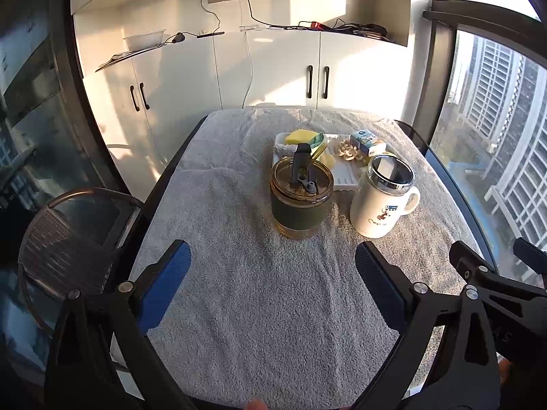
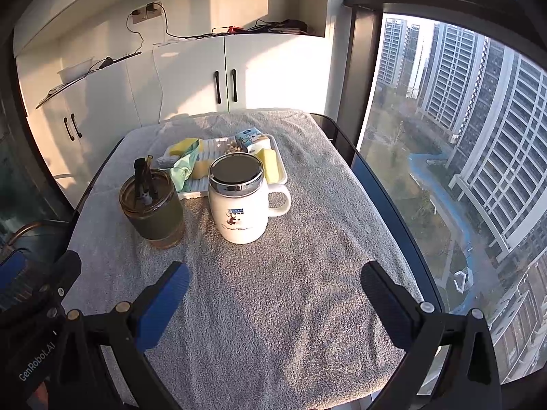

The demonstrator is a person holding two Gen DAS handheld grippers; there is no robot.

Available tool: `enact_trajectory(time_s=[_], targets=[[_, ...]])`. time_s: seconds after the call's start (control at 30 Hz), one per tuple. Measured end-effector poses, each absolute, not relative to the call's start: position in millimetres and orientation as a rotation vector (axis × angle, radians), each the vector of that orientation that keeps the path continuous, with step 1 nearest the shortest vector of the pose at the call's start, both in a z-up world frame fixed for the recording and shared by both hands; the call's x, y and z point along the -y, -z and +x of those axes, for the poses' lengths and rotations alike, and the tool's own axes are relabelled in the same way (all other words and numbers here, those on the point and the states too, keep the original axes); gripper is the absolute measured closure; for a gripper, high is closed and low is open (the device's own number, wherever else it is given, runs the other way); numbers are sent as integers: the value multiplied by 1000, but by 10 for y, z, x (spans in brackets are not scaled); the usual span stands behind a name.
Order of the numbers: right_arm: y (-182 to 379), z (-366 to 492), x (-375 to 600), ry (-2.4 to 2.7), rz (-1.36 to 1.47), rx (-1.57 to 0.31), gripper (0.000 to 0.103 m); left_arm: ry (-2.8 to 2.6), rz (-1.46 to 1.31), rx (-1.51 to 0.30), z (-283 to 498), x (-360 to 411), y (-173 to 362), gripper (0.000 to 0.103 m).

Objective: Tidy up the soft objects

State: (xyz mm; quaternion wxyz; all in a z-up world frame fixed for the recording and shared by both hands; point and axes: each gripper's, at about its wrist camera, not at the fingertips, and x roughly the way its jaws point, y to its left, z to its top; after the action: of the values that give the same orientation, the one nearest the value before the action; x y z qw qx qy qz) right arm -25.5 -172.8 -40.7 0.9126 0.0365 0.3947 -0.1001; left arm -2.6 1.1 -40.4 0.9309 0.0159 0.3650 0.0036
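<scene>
Both sets of tongs, left tongs (image 1: 273,290) and right tongs (image 2: 275,302), are being held wide open and empty over the towel-covered tabletop (image 2: 273,307). The sponges (image 2: 271,165) are lying in the white tray (image 2: 282,179), straight ahead and beyond the white mug (image 2: 239,212). The nearest sponge's long axis is running away from the tongs. The right tongs are judged nearer; the brown cup (image 1: 301,201) is blocking the left.

Table cover (image 2: 273,273): grey terry cloth, rough pile. Tumbler (image 1: 301,201): amber translucent glass or plastic, matt dark green sleeve. Mug (image 2: 241,212): glossy white ceramic, shiny chrome lid rim. Tray (image 2: 282,174): white ribbed plastic. Sponges (image 2: 183,146): yellow porous foam. Gripper pads (image 1: 164,287): blue textured rubber, on matt black plastic.
</scene>
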Motion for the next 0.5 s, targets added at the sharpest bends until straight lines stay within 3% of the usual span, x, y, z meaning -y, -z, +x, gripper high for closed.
enact_trajectory(time_s=[0.5], targets=[[401, -262, 1735, 204, 72, -808, 0, -9, 37, -742, -34, -2, 389, 5]])
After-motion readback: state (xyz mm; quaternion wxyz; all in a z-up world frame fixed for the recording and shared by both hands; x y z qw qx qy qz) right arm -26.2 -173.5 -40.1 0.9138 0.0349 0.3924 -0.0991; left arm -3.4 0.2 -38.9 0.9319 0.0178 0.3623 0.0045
